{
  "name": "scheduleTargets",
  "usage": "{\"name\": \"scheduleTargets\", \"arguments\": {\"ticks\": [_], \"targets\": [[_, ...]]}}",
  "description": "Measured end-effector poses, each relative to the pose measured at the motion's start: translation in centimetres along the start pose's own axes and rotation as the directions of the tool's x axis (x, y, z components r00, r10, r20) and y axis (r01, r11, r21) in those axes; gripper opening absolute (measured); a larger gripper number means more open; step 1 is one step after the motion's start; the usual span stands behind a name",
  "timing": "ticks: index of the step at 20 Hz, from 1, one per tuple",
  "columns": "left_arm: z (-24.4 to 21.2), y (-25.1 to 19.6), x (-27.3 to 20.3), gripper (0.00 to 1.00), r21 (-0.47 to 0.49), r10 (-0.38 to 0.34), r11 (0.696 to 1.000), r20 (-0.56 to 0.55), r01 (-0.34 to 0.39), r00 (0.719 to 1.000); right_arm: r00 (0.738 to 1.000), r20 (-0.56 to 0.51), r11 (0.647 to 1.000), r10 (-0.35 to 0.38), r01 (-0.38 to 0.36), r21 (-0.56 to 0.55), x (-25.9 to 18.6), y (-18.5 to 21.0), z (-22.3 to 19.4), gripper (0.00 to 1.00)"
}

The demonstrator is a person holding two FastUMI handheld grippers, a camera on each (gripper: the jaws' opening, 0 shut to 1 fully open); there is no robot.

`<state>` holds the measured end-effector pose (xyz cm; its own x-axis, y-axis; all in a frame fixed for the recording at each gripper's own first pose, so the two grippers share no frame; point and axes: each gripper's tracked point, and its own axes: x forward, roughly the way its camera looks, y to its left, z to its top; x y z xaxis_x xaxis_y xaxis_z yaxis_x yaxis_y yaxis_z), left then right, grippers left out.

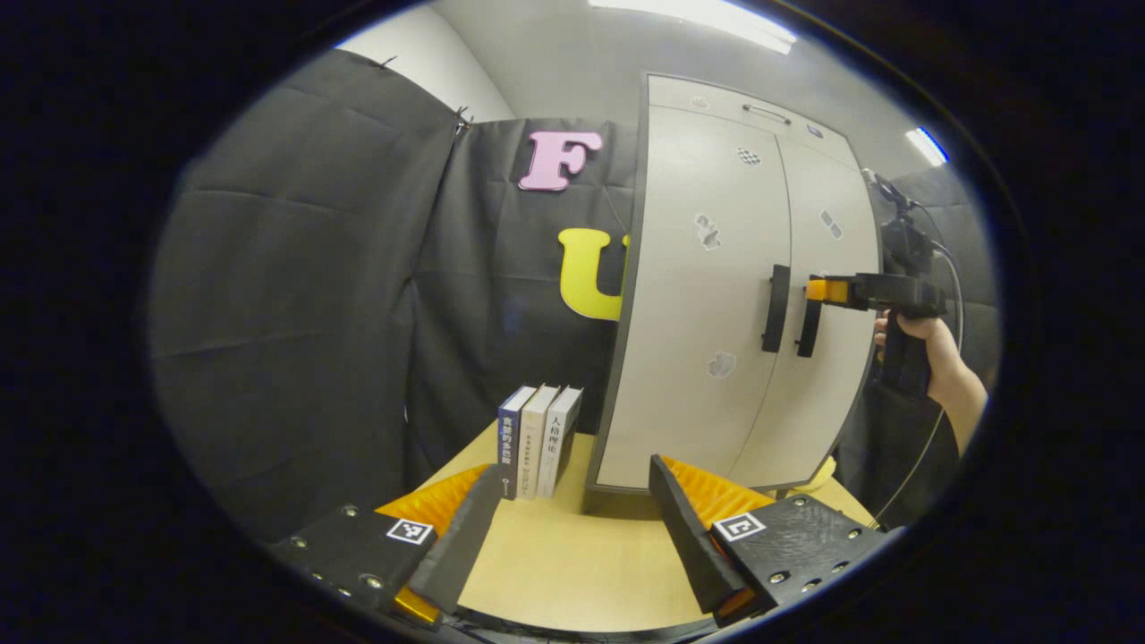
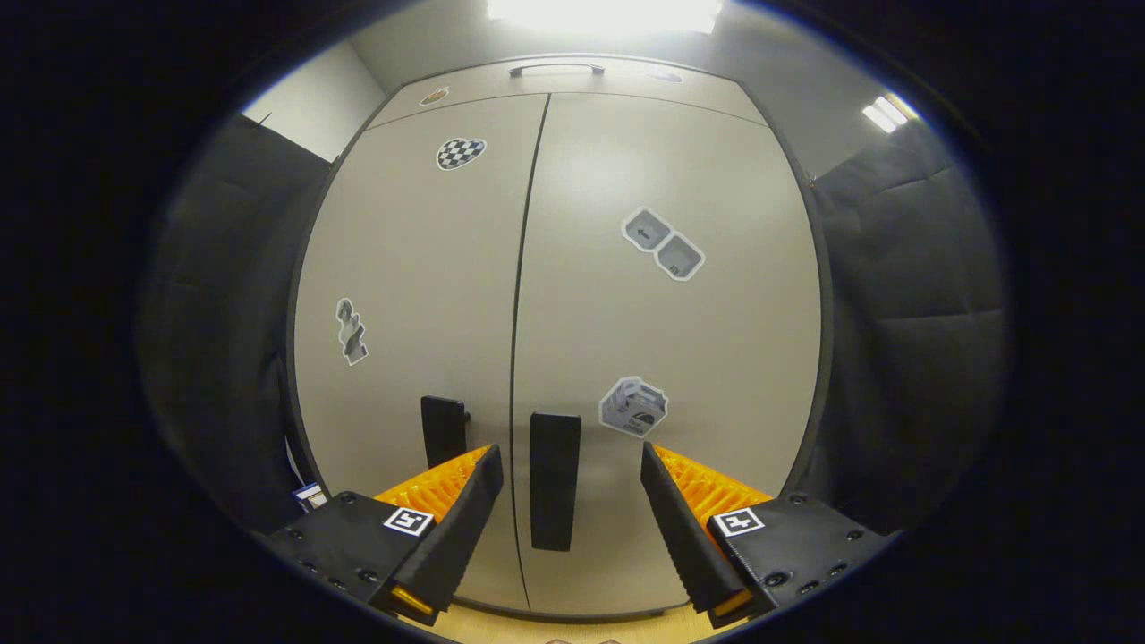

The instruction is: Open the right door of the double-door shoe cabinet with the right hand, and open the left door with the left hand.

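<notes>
Straddling the right door's handle [image 2: 555, 478] with spread fingers, the right gripper [image 2: 570, 501] risked slipping off if it closed off-centre; the left gripper [image 1: 572, 528] waited unclenched near the shoe cabinet [image 1: 716, 295].

My left gripper [image 1: 572, 510] hangs with its jaws apart above the wooden table [image 1: 572, 563], well short of the shoe cabinet [image 1: 716, 304]. Three books [image 1: 539, 438] stand just beside it. My right gripper [image 1: 818, 290] reaches the right door's handle [image 1: 808, 328].
</notes>
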<state>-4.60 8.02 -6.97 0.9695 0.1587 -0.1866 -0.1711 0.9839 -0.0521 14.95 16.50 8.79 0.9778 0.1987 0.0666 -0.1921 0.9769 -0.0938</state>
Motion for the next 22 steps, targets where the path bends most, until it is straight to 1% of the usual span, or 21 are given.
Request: {"name": "scheduleTargets", "arguments": {"ticks": [2, 5, 7, 9, 12, 13, 14, 15, 18, 19, 20, 21, 22], "targets": [[-0.3, 0.3, 0.0, 0.99, 0.002, 0.009, 1.000, -0.005, -0.009, 1.000, 1.000, -0.013, 1.000, -0.014, 0.014, -0.002, 0.9, 0.0, -0.4, 0.98], [-0.6, 0.5, 0.0, 0.98, 0.000, 0.018, 1.000, -0.010, -0.018, 1.000, 0.999, -0.042, 1.000, -0.028, 0.028, 0.000, 2.0, 0.0, -1.4, 0.98], [-0.8, 0.8, 0.0, 0.98, 0.001, 0.026, 1.000, -0.012, -0.026, 1.000, 0.998, -0.052, 1.000, -0.025, 0.025, -0.002, 2.5, 0.2, -1.8, 0.98], [-0.9, 0.9, 0.2, 0.97, 0.001, 0.032, 0.999, -0.014, -0.032, 0.999, 0.998, -0.060, 0.999, -0.032, 0.032, -0.005, 2.8, 0.3, -2.2, 0.95], [-1.1, 1.1, 0.1, 0.97, -0.001, 0.043, 0.999, -0.015, -0.043, 0.999, 0.996, -0.085, 1.000, -0.029, 0.030, 0.010, 3.3, 0.6, -3.0, 0.64], [-1.0, 1.1, 0.1, 0.97, 0.000, 0.046, 0.999, -0.014, -0.046, 0.999, 0.996, -0.093, 1.000, -0.016, 0.018, 0.025, 3.5, 1.0, -3.2, 0.56], [-1.0, 1.2, 0.0, 0.98, 0.003, 0.048, 0.999, -0.014, -0.048, 0.999, 0.995, -0.103, 0.999, -0.017, 0.021, 0.039, 3.5, 1.1, -3.3, 0.43], [-1.1, 1.4, 0.0, 0.97, 0.006, 0.052, 0.999, -0.014, -0.052, 0.999, 0.994, -0.104, 0.998, -0.021, 0.026, 0.049, 3.6, 1.1, -3.4, 0.38], [-1.3, 1.8, -0.3, 0.98, 0.013, 0.060, 0.998, -0.019, -0.060, 0.998, 0.995, -0.098, 0.998, -0.017, 0.024, 0.066, 3.7, 1.1, -3.4, 0.34], [-1.5, 1.9, -0.3, 0.98, 0.013, 0.061, 0.998, -0.023, -0.060, 0.998, 0.996, -0.094, 0.998, -0.009, 0.015, 0.062, 3.6, 1.1, -3.4, 0.34], [-1.7, 1.8, -0.2, 0.98, 0.010, 0.058, 0.998, -0.033, -0.057, 0.998, 0.996, -0.085, 0.999, 0.000, 0.003, 0.032, 3.5, 1.2, -3.3, 0.28], [-2.2, 1.8, -0.2, 0.99, 0.004, 0.050, 0.999, -0.045, -0.050, 0.998, 0.996, -0.085, 1.000, 0.015, -0.014, 0.011, 3.7, 1.1, -3.5, 0.28], [-2.6, 1.7, -0.3, 0.99, 0.000, 0.046, 0.999, -0.054, -0.046, 0.998, 0.996, -0.086, 0.999, 0.032, -0.031, 0.020, 3.7, 1.2, -3.5, 0.20]]}}
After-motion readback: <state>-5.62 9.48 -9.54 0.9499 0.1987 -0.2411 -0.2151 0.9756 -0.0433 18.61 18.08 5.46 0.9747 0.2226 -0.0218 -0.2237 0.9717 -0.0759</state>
